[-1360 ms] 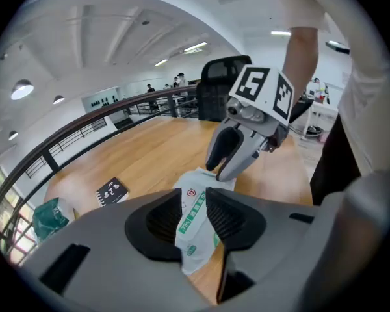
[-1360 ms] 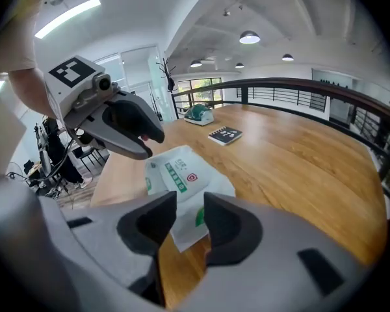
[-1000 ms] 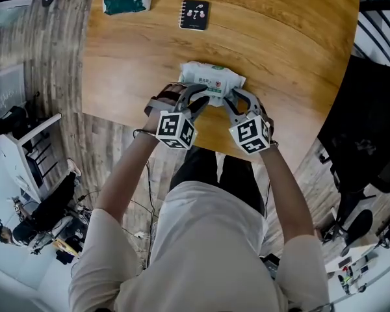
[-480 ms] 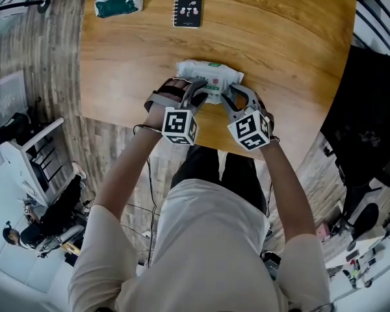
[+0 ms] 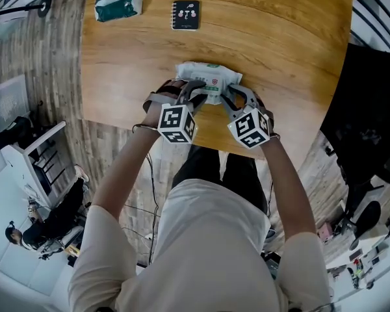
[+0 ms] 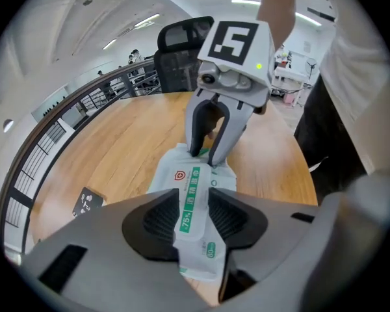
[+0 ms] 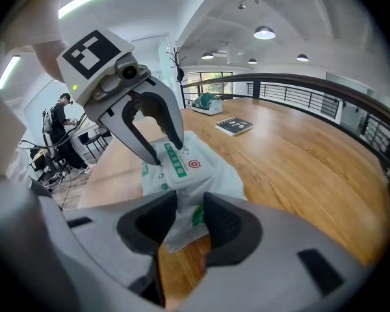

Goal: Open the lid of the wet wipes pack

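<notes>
A white wet wipes pack (image 5: 208, 80) with a green strip lies near the front edge of the wooden table (image 5: 279, 44). My left gripper (image 5: 196, 98) is on its near left part; in the left gripper view the pack's (image 6: 194, 207) green-striped top fills the gap between the pads. These jaws have just been closing with the pack between them. My right gripper (image 5: 226, 99) pinches the pack's crimped right end (image 7: 185, 216), and its fingertips (image 6: 198, 151) show at the pack's far end. The lid (image 7: 182, 164) lies flat.
A green packet (image 5: 118, 4) and a black notebook (image 5: 185, 14) lie at the table's far left. The table's front edge (image 5: 201, 145) runs just under both grippers. A black chair (image 6: 182, 41) stands beyond the table. A railing (image 7: 299, 86) borders the far side.
The left gripper's marker cube has tilted a little over the pack. The pack and the right gripper have stayed where they were.
</notes>
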`<state>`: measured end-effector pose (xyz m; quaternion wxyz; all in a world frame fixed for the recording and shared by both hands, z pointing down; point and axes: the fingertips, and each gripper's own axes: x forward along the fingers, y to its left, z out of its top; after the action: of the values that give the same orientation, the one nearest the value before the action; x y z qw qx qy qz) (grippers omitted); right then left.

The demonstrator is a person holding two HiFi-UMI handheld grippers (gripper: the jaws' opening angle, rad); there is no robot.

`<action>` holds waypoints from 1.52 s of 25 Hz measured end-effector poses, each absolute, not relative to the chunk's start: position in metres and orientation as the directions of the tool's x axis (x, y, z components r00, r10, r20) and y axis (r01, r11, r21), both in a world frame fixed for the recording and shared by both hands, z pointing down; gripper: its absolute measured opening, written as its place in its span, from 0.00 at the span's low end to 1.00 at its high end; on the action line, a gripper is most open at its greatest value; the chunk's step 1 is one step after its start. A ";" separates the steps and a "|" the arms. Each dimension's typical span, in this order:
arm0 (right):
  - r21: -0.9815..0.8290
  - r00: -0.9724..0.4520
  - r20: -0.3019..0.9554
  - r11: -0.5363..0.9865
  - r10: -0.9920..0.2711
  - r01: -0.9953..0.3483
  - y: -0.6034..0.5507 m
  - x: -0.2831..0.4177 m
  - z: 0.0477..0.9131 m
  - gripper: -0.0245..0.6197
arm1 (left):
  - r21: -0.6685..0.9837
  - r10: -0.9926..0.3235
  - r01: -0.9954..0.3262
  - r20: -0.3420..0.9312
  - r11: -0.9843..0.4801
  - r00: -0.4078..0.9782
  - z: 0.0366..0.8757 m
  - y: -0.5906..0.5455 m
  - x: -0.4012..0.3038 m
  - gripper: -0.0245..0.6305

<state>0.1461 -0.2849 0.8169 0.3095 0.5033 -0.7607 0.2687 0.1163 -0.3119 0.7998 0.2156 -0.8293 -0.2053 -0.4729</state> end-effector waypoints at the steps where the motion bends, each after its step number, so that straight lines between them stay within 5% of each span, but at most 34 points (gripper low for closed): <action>1: -0.098 -0.301 0.742 0.348 -0.599 -0.932 -0.285 0.146 0.817 0.23 | -0.159 0.142 0.544 0.872 -0.824 0.469 0.798 -0.312 0.117 0.24; 12: -0.098 -0.291 0.745 0.332 -0.600 -0.938 -0.285 0.146 0.817 0.23 | -0.207 0.096 0.462 0.829 -0.862 0.551 0.760 -0.353 0.141 0.13; 38: -0.050 -0.178 0.749 0.213 -0.638 -0.976 -0.284 0.161 0.754 0.23 | -0.258 0.084 0.429 0.771 -0.865 0.632 0.724 -0.371 0.135 0.15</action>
<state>0.1612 -0.2835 0.7543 0.3062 0.5634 -0.7161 0.2757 0.1352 -0.3710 0.7245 0.2143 -0.8775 -0.1462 -0.4035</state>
